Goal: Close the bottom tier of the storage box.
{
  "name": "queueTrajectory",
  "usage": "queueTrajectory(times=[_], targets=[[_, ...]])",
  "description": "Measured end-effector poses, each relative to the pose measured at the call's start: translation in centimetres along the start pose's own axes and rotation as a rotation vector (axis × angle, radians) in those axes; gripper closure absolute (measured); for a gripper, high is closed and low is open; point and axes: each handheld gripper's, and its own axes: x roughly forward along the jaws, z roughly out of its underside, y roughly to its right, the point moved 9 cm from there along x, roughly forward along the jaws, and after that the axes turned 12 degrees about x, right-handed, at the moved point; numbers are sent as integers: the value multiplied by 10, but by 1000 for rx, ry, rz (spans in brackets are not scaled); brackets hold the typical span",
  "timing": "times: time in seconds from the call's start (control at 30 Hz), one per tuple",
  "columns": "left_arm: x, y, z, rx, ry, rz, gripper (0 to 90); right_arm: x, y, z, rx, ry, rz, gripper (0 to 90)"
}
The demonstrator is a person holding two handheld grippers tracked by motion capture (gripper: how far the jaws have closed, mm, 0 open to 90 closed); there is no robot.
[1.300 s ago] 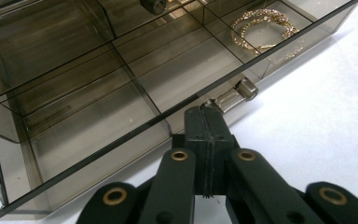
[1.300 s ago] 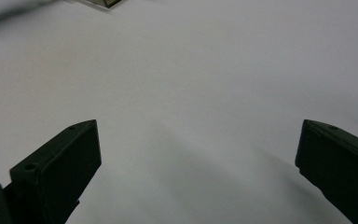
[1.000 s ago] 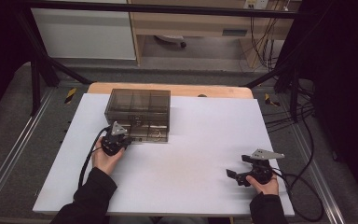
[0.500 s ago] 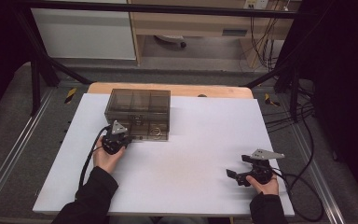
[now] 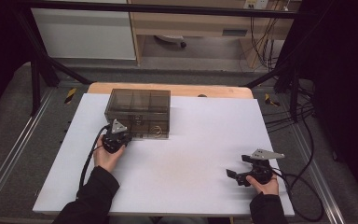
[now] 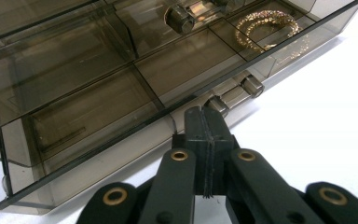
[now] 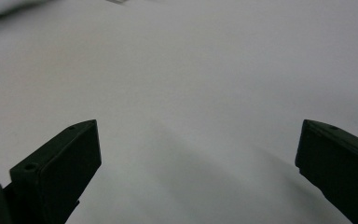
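Item: smoky plastic drawer box [image 5: 137, 113], directly ahead of left gripper [image 6: 204, 122], jaws clenched on nothing, tips at a lower drawer knob [image 6: 217, 103]. Step: likely reaching to open drawer; next, part jaws around knob. Right gripper [image 7: 198, 154] released, idle. Bracelet [image 6: 269, 29] inside; knob contact unclear

Left gripper [image 5: 115, 138] held in the left hand [image 5: 106, 156] at the near left, black sleeve [image 5: 91, 198] running in from the bottom edge, grey 3-cornered plate on top, cable looping down beside the forearm. In the left gripper view, 2 black jaws pressed flat together, pads meeting along a thin seam, nothing between them. Right gripper [image 5: 242, 173] in the right hand [image 5: 263, 186] at the near right, lying roughly level, jaws spread wide apart, bare space between the 2 pads [image 7: 70, 163].
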Motion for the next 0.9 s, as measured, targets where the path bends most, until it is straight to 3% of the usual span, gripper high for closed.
queueTrajectory(times=[0.23, 0.9], targets=[[4, -1, -3, 6, -1, -2, 897, 0, 0, 0, 1, -2, 0, 8], [10, -12, -7, -32, 16, -26, 898, 0, 0, 1, 1, -6, 0, 8]])
